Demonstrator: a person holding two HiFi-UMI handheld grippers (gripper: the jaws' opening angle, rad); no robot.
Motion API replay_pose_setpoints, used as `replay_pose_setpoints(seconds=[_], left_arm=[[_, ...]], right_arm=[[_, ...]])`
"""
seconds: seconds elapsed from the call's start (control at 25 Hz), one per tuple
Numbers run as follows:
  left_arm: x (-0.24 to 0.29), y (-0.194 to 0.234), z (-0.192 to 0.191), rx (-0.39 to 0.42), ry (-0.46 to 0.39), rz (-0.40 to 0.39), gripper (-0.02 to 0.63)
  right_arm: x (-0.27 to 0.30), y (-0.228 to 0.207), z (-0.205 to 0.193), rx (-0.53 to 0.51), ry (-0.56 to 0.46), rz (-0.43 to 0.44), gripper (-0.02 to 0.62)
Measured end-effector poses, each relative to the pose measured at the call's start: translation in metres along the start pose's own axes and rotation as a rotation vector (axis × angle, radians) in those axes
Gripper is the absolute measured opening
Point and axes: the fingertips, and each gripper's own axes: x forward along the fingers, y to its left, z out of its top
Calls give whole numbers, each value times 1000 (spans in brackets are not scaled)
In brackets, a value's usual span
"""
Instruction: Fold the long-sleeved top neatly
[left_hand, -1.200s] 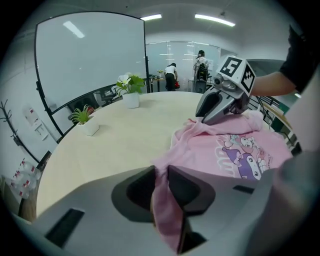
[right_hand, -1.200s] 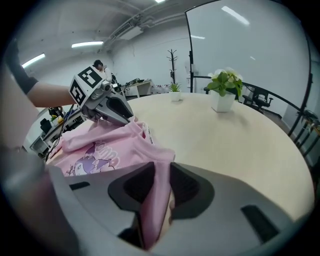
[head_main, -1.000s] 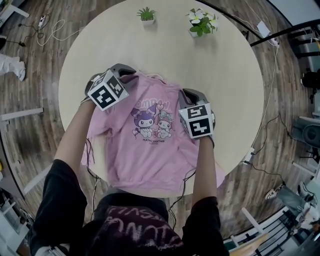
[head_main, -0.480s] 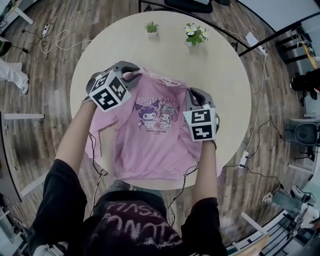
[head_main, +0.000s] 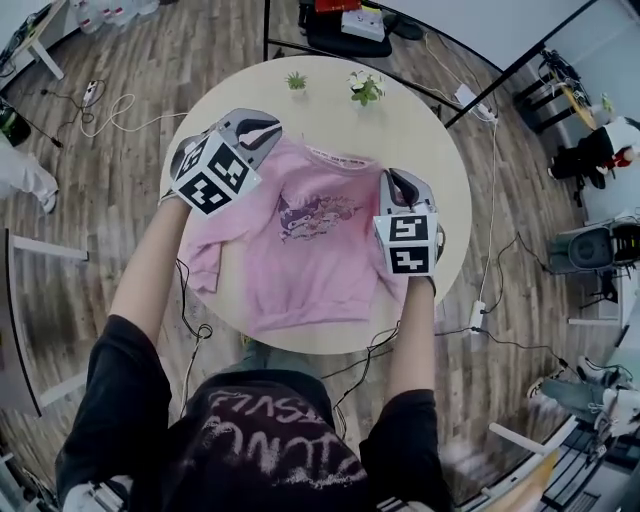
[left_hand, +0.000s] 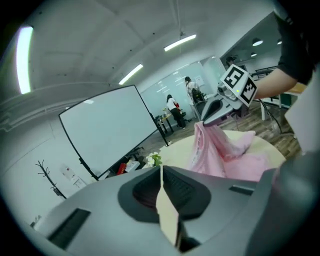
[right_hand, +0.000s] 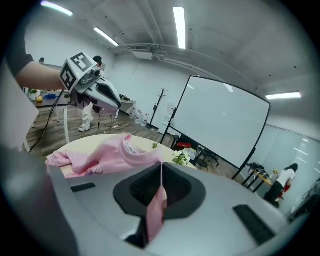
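We hold the long-sleeved top (head_main: 310, 250) by its shoulders over the round table (head_main: 330, 110). The left gripper (head_main: 262, 130) is clamped on a thin fold of cloth beside the collar, its jaws having just been closing on it. The right gripper (head_main: 398, 185) is pinched tight on pink fabric at the opposite shoulder. The collar end hangs raised between the two while the lower body and hem trail on the tabletop. We judge the twin shoulder grip is there to keep the garment spread wide and let its weight pull it straight before it is laid out for folding.

The hem lies just inside the table's near rim, and the left sleeve (head_main: 200, 268) reaches the rim on that side, so there is little margin there. Bare tabletop opens beyond the collar, with two potted plants (head_main: 365, 87) well apart at the far rim.
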Motion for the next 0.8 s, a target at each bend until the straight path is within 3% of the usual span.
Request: replay_pose_setpoints(seconds=[0.12,0.28,0.44,0.56,0.68,0.8], left_arm=[[-29,6,29,-52,-71,5,11],[-42,-31,36,-7,-81,-60,11],[-43,-88,48,52,-100,-207,21],[-42,-128,54,84,-110,-346,98],[-31,-154,47,132,-91,-441,137],[-11,-185,31,175,-54,-542,150]], right_arm=[[-31,4,16,-31,-36,-24,11],[-67,12,31,-125,-65,-73,11],[-117,21,67,-194,-167,-81,11],[-162,39,80,-273,-231,-52,11],[-188,50,64,-293,-213,-36,11],[-198,58,26,-242,-164,-26,11]])
